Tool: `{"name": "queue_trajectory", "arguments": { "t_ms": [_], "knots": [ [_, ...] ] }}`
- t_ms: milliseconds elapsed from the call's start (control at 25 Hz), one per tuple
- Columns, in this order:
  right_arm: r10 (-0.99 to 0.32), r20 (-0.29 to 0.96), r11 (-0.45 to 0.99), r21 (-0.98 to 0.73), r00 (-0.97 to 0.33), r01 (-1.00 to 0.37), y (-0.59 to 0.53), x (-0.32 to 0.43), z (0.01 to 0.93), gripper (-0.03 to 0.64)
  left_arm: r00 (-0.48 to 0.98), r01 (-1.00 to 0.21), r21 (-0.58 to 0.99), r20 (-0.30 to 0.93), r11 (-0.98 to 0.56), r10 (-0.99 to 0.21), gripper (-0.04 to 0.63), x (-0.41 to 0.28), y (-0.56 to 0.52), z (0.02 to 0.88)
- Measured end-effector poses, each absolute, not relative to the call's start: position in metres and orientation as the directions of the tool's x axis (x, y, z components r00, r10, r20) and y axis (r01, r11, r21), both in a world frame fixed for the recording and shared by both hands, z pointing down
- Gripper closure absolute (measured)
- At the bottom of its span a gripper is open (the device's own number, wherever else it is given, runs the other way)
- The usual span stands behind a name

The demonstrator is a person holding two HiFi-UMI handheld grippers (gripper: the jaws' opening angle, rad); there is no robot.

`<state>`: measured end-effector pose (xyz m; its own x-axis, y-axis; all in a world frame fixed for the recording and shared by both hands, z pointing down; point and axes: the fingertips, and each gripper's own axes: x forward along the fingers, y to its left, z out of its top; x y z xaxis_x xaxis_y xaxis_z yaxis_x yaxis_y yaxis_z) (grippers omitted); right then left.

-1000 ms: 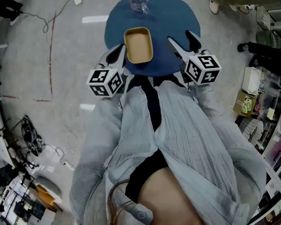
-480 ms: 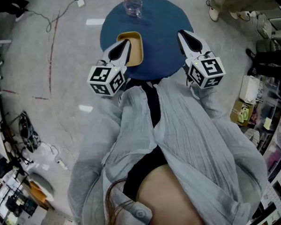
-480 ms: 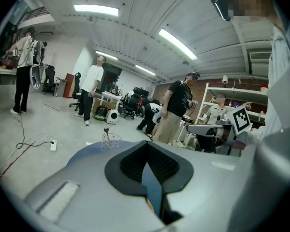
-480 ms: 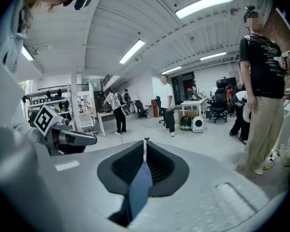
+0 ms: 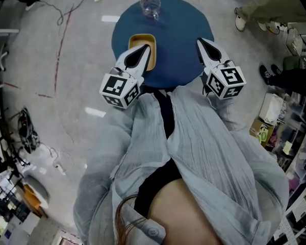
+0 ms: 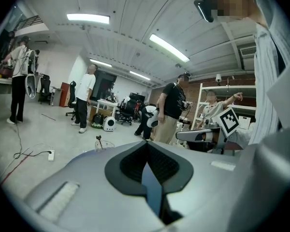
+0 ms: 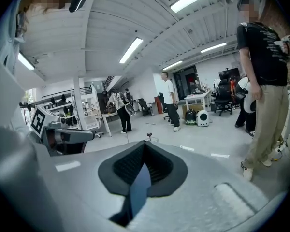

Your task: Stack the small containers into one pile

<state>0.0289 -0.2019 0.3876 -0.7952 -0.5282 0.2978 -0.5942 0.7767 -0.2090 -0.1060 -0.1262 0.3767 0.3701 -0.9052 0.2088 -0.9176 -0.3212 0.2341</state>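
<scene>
Seen from the head view, a person in a pale grey shirt stood over a round blue tabletop [image 5: 178,29], a gripper in each hand.

The one tan container [image 5: 141,39] in view sat on the tabletop's left half. A second earlier it had lain in the open between the two grippers. By this moment the left gripper [image 5: 144,48] crossed over its near part in the picture and hid it. How many containers were nested in it could not be told. A clear cup-like thing [image 5: 150,5] stood at the far edge, well apart.

The left gripper view showed its jaws pressed together with nothing between them. The right gripper [image 5: 202,43], spread wide a second earlier, had just been closing, and its own view showed the jaws met on nothing. It hung over the tabletop's right edge, apart from the container.

With both grippers empty and only one tan pile visible, the stacking was probably finished, or no loose container lay within reach.

No brand or word could be read. The only markings were black-and-white square patterns on the left cube [image 5: 120,90] and the right cube [image 5: 224,82]. A bystander's dark shirt in the right gripper view bore print too small to make out.
</scene>
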Motion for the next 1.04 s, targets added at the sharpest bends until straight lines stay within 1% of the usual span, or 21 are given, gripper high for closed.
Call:
{"name": "queue_trajectory", "arguments": {
  "t_ms": [200,560,1040],
  "knots": [
    [-0.522,0.297,0.770,-0.239,-0.799,-0.592,-0.206,0.022,0.391,0.615,0.345,-0.927,0.229,0.215,-0.297,-0.914,0.580,-0.109,-0.127,0.378],
    [-0.485,0.287,0.810,-0.208,-0.826,-0.548,-0.207,0.005,0.387,0.615,0.305,-0.939,0.233,0.226,-0.253,-0.925,0.580,-0.126,-0.137,0.379],
    [-0.475,0.297,0.813,-0.214,-0.829,-0.542,-0.205,0.003,0.389,0.615,0.304,-0.938,0.245,0.249,-0.244,-0.920,0.580,-0.130,-0.141,0.385]
  ]
}}
